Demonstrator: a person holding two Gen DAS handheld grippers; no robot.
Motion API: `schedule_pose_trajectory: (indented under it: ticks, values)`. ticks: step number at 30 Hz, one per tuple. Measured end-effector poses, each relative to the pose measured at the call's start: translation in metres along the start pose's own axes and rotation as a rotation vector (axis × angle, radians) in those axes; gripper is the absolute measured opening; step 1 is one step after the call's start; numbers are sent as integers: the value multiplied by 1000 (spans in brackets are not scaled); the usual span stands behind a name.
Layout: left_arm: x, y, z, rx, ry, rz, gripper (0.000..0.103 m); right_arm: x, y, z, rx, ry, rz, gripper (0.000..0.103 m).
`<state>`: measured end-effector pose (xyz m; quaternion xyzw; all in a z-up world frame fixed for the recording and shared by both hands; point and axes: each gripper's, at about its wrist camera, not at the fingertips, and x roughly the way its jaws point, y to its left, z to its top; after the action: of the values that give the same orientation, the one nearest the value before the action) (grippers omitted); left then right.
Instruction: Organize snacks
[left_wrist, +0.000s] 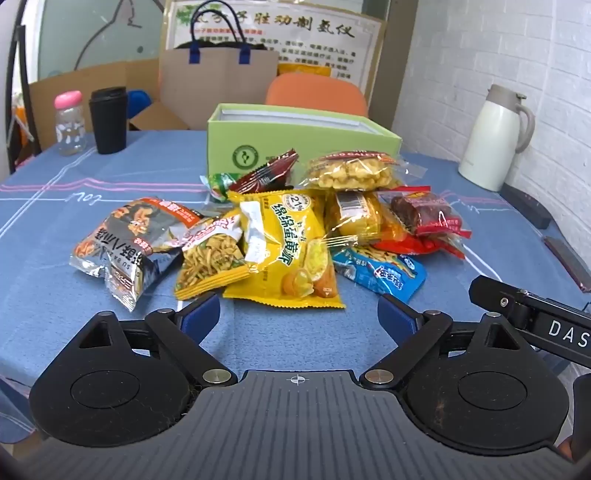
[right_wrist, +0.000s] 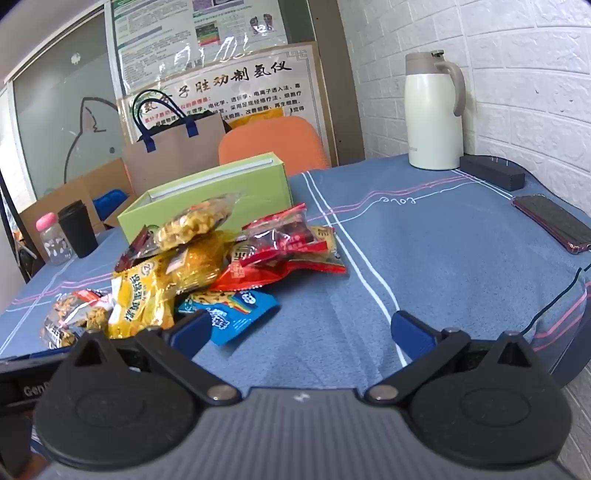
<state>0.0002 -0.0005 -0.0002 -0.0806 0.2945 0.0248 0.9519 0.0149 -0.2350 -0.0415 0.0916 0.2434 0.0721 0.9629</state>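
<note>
Left gripper: jaws spread wide, nothing between them, low over the tablecloth. Right gripper: likewise wide and empty.

Snack pile lies straight ahead of the left gripper, ahead and leftward of the right.

Nearest the left: yellow packet, long axis running roughly away from the fingers, bottom seam toward them. The left looks the better placed.

Nearest the right: blue packet, just beside its left finger, long axis slanting across.

Behind the pile: green box, open-topped, likely destination.
</note>
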Motion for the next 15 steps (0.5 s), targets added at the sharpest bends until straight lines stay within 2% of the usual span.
schedule_pose_trajectory:
  ticks: [8,9,15]
  values:
    - [0,-5,1,-2,10,10,82,-3,0,0,3,0,2,103]
    - [1,1,0,5,9,-11,82,-3,0,1,4,-1,2,103]
    - [4,-1,0,1,17,-20,82,-2,-2,0,6,-1,4,103]
